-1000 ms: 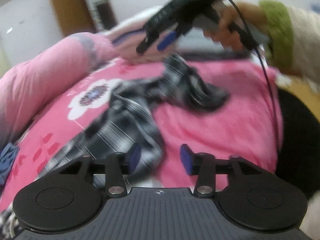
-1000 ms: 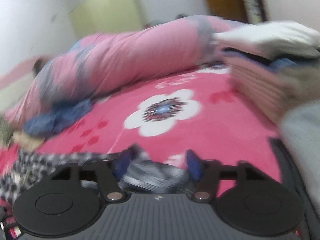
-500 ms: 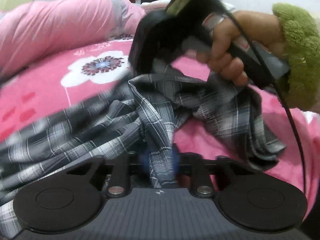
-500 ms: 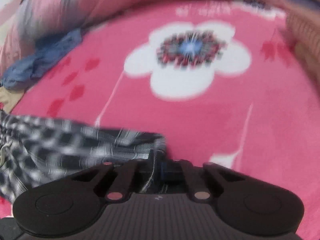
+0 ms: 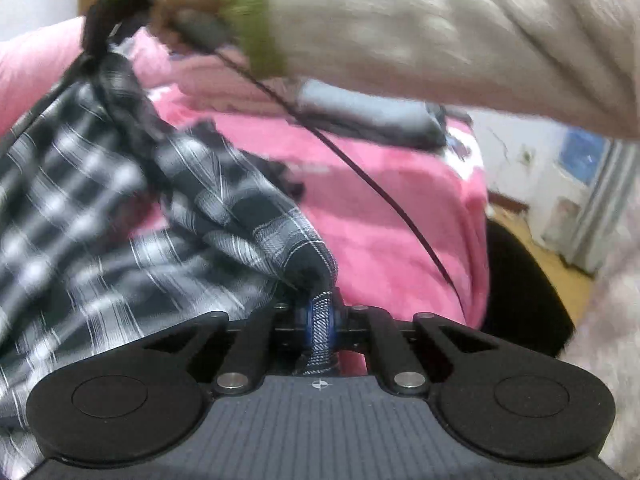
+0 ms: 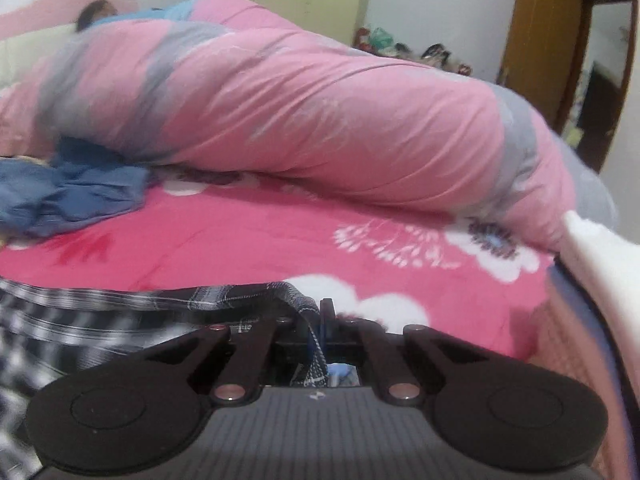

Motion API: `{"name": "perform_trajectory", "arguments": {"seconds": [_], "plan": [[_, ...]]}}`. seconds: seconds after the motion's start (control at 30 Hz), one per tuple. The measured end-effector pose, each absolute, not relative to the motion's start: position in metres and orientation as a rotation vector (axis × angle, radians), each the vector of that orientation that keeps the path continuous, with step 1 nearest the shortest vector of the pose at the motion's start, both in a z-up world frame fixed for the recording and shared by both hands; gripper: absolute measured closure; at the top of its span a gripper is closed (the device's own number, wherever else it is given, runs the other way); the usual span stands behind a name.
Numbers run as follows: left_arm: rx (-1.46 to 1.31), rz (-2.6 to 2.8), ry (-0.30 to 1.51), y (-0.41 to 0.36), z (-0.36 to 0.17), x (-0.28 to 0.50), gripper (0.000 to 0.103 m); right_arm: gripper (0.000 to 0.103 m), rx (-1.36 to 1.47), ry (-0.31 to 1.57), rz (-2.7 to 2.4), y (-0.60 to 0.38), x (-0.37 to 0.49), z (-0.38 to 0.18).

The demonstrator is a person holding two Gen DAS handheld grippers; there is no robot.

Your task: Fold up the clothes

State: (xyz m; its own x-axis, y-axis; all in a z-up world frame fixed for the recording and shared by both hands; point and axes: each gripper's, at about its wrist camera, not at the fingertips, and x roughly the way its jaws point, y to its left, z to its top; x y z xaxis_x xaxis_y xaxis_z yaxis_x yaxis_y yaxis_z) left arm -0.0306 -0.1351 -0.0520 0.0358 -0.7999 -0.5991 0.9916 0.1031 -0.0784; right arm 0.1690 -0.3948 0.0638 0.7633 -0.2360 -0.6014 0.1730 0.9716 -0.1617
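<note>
Both grippers, gaping a second ago, now pinch the black-and-white plaid shirt (image 5: 120, 208): the left gripper (image 5: 320, 314) clamps one rolled edge, the right gripper (image 6: 320, 322) another, lifting it taut above the pink floral bedsheet (image 6: 248, 236), ready, I judge, for spreading flat.

Motion-blurred plaid shirt (image 5: 80, 208) (left edge cropped)

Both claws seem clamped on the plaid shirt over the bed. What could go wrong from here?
1. The left claw pinches only a narrow bunched edge of the black-and-white plaid shirt; a pull might slip it free.
2. The right claw also holds a thin edge.
3. The dark cable hangs near the fabric and might snag.
</note>
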Motion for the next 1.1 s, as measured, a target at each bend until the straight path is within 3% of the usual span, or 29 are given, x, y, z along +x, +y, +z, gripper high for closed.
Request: {"name": "perform_trajectory", "arguments": {"seconds": [0.07, 0.1, 0.13, 0.27, 0.4, 0.47, 0.57, 0.63, 0.77, 0.8, 0.87, 0.9, 0.93, 1.1], "plan": [[0.436, -1.448, 0.594, -0.131, -0.056, -0.035, 0.098, 0.082, -0.077, 0.701, -0.282, -0.404, 0.184, 0.043], [0.434, -1.446, 0.593, -0.132, -0.057, -0.035, 0.098, 0.059, -0.072, 0.725, -0.310, -0.409, 0.186, 0.035], [0.432, -1.444, 0.591, -0.132, -0.058, -0.035, 0.097, 0.043, -0.069, 0.753, -0.338, -0.413, 0.185, 0.028], [0.433, -1.427, 0.579, -0.131, -0.060, -0.035, 0.091, 0.037, 0.005, 0.748, -0.360, -0.434, 0.140, 0.031], [0.428, -1.419, 0.566, -0.125, -0.061, -0.038, 0.078, 0.010, 0.201, 0.648, -0.289, -0.445, 0.048, 0.062], [0.418, -1.406, 0.567, -0.127, -0.062, -0.040, 0.073, 0.007, 0.328, 0.647, -0.242, -0.449, 0.008, 0.065], [0.411, -1.378, 0.569, -0.132, -0.064, -0.044, 0.073, 0.010, 0.469, 0.708, -0.190, -0.442, -0.028, 0.050], [0.414, -1.358, 0.564, -0.133, -0.063, -0.047, 0.073, 0.020, 0.511, 0.741, -0.160, -0.434, -0.038, 0.036], [0.439, -1.330, 0.547, -0.133, -0.062, -0.056, 0.073, 0.023, 0.477, 0.801, -0.138, -0.411, -0.029, 0.008], [0.445, -1.325, 0.541, -0.133, -0.062, -0.058, 0.073, 0.030, 0.477, 0.806, -0.138, -0.409, -0.028, 0.002], [0.455, -1.313, 0.528, -0.131, -0.062, -0.061, 0.073, 0.055, 0.485, 0.809, -0.142, -0.407, -0.025, -0.010], [0.457, -1.306, 0.523, -0.130, -0.061, -0.063, 0.073, 0.080, 0.489, 0.810, -0.144, -0.406, -0.024, -0.016], [0.459, -1.300, 0.519, -0.129, -0.061, -0.064, 0.073, 0.093, 0.493, 0.811, -0.145, -0.405, -0.022, -0.022], [0.450, -1.310, 0.520, -0.119, -0.055, -0.064, 0.076, 0.100, 0.555, 0.536, -0.224, -0.412, -0.101, 0.017]]}}
